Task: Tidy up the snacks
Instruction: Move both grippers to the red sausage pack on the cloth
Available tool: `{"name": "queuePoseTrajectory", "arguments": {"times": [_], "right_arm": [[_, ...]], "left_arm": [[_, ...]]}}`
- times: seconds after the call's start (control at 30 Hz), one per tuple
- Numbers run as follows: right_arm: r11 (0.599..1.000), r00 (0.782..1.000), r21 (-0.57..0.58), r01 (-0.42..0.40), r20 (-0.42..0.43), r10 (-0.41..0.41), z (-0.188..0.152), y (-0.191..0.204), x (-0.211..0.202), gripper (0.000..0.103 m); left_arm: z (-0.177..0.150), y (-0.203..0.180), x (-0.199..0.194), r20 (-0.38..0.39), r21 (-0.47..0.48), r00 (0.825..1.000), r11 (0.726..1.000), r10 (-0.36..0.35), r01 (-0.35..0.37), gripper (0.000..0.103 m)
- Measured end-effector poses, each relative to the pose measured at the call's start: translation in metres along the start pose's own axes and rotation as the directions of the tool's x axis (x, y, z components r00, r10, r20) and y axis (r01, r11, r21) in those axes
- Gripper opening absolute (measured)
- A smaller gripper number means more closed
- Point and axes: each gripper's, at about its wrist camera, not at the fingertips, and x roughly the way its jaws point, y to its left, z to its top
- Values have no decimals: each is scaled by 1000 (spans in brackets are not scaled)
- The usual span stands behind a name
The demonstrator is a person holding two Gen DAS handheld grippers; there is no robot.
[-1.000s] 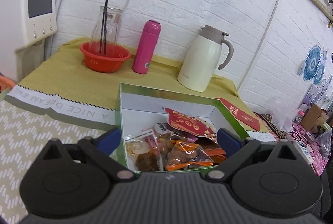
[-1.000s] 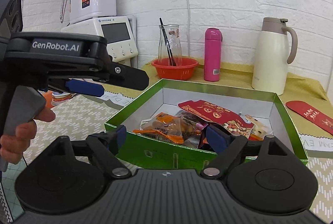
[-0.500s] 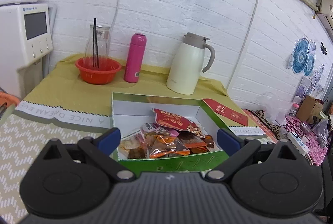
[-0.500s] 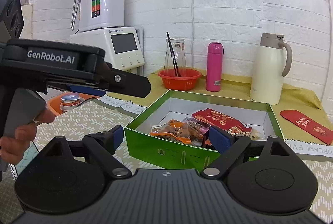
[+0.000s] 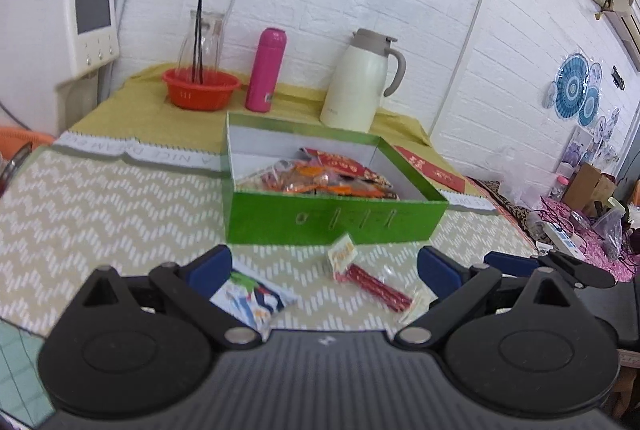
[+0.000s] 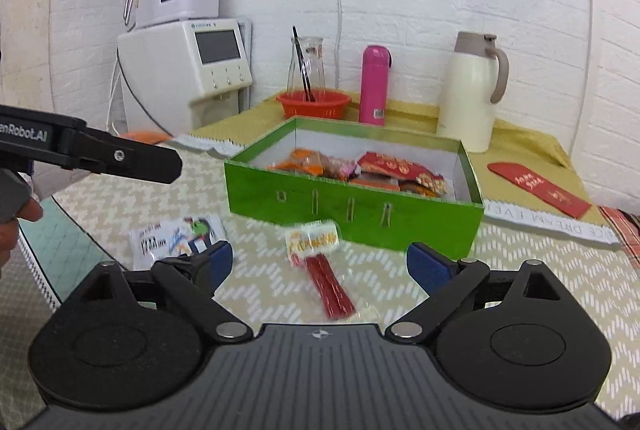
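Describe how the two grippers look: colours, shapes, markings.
Both are matt black plastic. Each has a ribbed grey-black body, two round discs with linkage arms on silver pivot pins, and blue pads on the fingers. The left gripper shows this in its own view; the right gripper matches. From the side, the left one carries white "GenRobot.AI" lettering and a grey trigger handle.

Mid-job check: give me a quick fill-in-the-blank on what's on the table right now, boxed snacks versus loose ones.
1. The snack box has ____ outer walls.
2. The red stick snack packet lies ____ the box, on the patterned mat.
3. The bottle behind the box is ____ in colour.
4. Both the left gripper and the right gripper are ____, holding nothing.

Missing words: green; outside; pink; open
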Motion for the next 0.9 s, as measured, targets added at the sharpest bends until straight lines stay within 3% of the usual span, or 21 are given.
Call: {"name": "queuePoseTrajectory", "arguments": {"times": [0.2,0.5,0.53,0.57,0.63,0.7,0.9], "right_arm": [[1000,994,16,-2,-110,4,-25,-4,23,103],[999,983,31,-34,-179,39,-17,-10,71,103],[999,981,19,-32,-193,35,-18,-9,73,96],[999,979,5,-39,-200,39,-18,-8,73,97],[998,980,-27,-61,-191,55,-20,-6,65,87],[994,977,-59,-96,-197,83,-23,-5,55,85],[969,970,-172,-174,-201,139,-46,5,10,87]], "left_arm": [[-31,4,0,-64,-44,998,999,-15,12,98],[-39,5,-7,-93,-37,995,999,-30,27,98],[-39,4,-7,-95,-30,995,999,-34,31,98],[-39,3,-7,-97,-25,995,999,-39,37,98],[-39,1,-5,-105,-21,993,998,-55,53,98],[-38,-1,-1,-118,-27,990,997,-80,77,98],[-45,-17,15,-169,-16,974,988,-152,152,98]]}}
